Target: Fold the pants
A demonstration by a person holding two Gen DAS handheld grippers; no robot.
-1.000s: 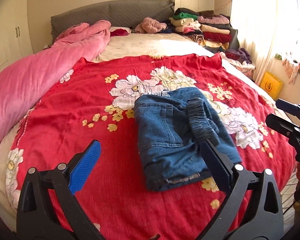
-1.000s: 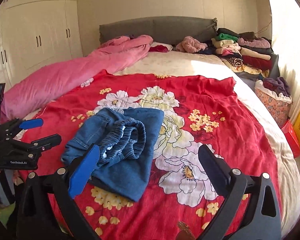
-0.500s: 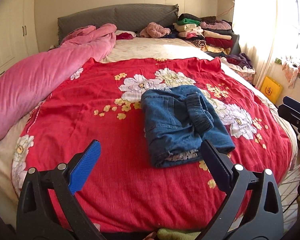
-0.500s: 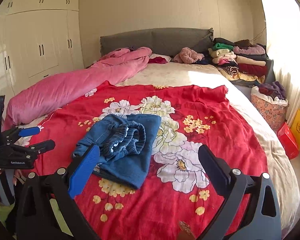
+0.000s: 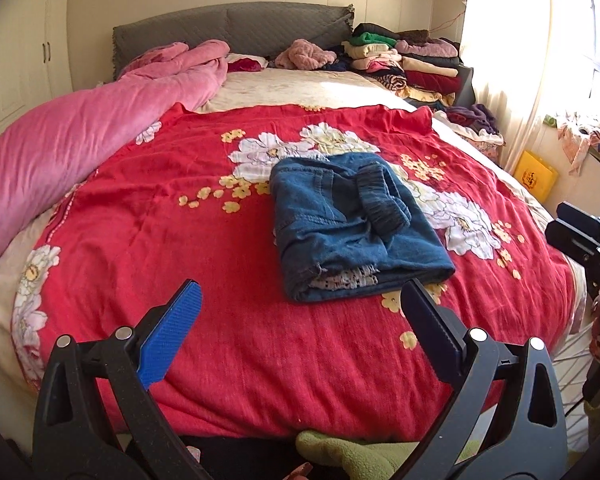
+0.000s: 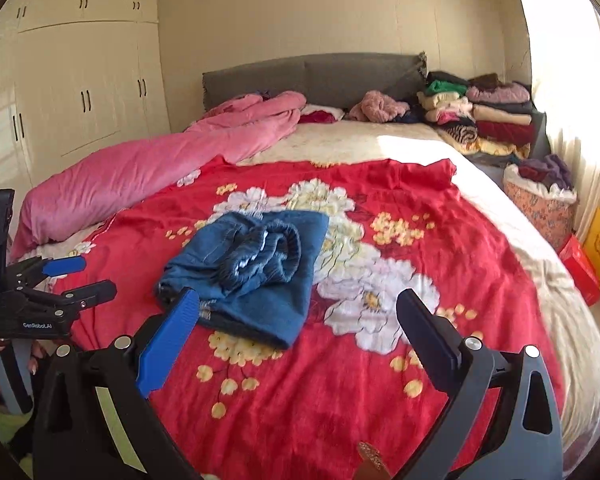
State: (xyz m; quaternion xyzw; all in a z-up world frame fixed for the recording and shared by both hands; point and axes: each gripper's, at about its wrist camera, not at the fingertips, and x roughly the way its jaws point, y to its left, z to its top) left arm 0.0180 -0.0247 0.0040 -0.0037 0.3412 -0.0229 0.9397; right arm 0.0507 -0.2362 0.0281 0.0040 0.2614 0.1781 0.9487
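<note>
Pants first: the blue denim pants with the gathered elastic waistband are sitting in a compact folded bundle on the red floral bedspread, out ahead of both sets of tongs and touching neither. From the left tongs they lie just beyond the right-hand finger; from the right tongs they're ahead and off to the left, just past the blue-padded finger. Both tongs are spread wide with nothing in them, held low near the foot of the bed. So I'd say the folding itself looks pretty much done: the legs are doubled up under, waistband flopped on top. It's a bit lumpy though, the waistband is bunched and some pale lining peeks out at the near edge, so maybe a quick tidy or moving it over to the stacked folded clothes far ahead on the right is what's left.
</note>
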